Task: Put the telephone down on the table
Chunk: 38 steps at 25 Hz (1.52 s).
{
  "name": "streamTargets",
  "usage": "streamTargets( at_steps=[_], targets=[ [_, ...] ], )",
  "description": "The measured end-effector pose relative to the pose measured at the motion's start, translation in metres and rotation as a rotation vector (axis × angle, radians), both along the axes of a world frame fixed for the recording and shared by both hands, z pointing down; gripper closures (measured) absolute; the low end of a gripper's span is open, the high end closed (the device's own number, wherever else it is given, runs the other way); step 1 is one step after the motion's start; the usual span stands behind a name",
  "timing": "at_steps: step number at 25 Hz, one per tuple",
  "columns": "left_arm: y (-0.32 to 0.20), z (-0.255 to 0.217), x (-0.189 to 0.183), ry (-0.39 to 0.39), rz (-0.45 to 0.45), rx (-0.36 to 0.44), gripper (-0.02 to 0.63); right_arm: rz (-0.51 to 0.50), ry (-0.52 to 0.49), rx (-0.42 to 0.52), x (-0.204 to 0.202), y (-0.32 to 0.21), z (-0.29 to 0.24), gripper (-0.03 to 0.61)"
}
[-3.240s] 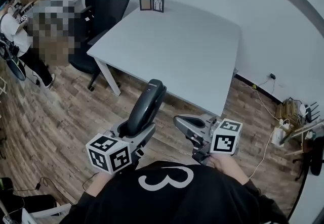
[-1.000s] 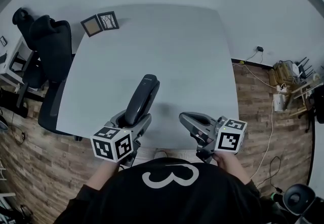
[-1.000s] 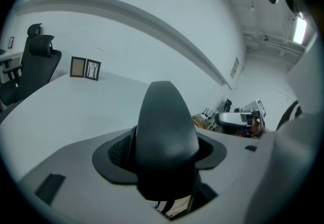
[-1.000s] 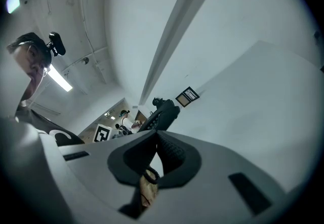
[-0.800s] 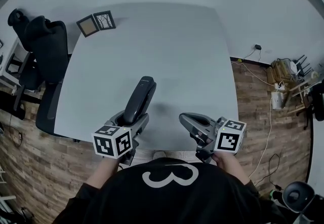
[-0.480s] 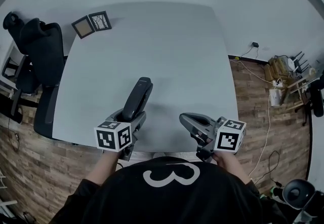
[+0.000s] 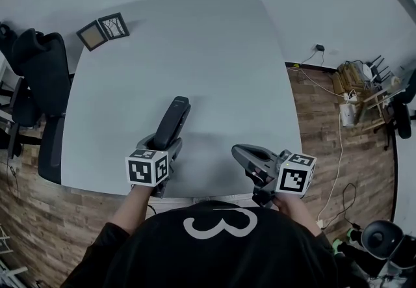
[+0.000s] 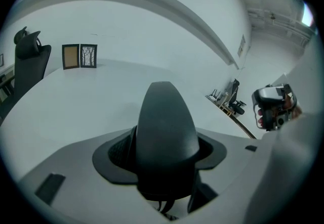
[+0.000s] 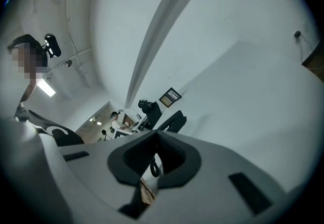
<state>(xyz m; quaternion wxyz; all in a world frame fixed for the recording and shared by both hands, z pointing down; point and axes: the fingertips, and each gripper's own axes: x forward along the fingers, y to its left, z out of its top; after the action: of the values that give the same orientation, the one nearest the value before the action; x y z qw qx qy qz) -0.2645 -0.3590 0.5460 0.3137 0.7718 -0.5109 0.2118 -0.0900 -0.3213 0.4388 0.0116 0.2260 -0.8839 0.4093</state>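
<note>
A black telephone handset [image 7: 173, 123] sticks forward out of my left gripper [image 7: 162, 147], whose jaws are shut on its lower end. It hangs low over the front part of the pale grey table [image 7: 214, 52], tilted down; whether it touches the top I cannot tell. In the left gripper view the handset [image 8: 164, 127] fills the gap between the pads of the left gripper [image 8: 162, 160]. My right gripper [image 7: 244, 152] hovers over the table's front edge, to the right of the handset, jaws together and holding nothing. In its own view the right gripper [image 9: 154, 160] faces the bare table [image 9: 253, 96].
Two small picture frames [image 7: 104, 30] stand at the table's far left corner, also in the left gripper view as picture frames [image 8: 79, 56]. A black office chair [image 7: 39, 78] stands left of the table. Cables and clutter [image 7: 354, 85] lie on the wooden floor at right.
My left gripper has sunk toward the table with the handset, which now points lower and flatter. The right gripper has barely shifted. The head view has tipped nearer over the table.
</note>
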Motion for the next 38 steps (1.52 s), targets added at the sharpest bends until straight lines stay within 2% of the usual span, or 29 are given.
streamTargets(
  at_steps=[4, 17, 23, 29, 38],
  targets=[
    [-0.011, 0.014, 0.002, -0.049, 0.02, 0.005, 0.325, 0.019, -0.001, -0.011, 0.007, -0.002, 0.002, 0.57],
    [-0.021, 0.052, 0.007, -0.066, 0.023, -0.009, 0.325, 0.079, 0.042, -0.047, 0.029, -0.005, 0.009, 0.571],
    [-0.018, 0.058, 0.014, -0.146, 0.053, 0.008, 0.325, 0.062, 0.051, -0.065, 0.03, -0.007, 0.013, 0.571],
    [-0.013, 0.07, 0.014, -0.266, 0.082, -0.005, 0.325, 0.036, 0.047, -0.064, 0.021, -0.012, 0.013, 0.571],
    [-0.012, 0.074, 0.015, -0.27, 0.087, -0.061, 0.324, 0.034, 0.043, -0.065, 0.027, -0.008, 0.015, 0.571]
  ],
)
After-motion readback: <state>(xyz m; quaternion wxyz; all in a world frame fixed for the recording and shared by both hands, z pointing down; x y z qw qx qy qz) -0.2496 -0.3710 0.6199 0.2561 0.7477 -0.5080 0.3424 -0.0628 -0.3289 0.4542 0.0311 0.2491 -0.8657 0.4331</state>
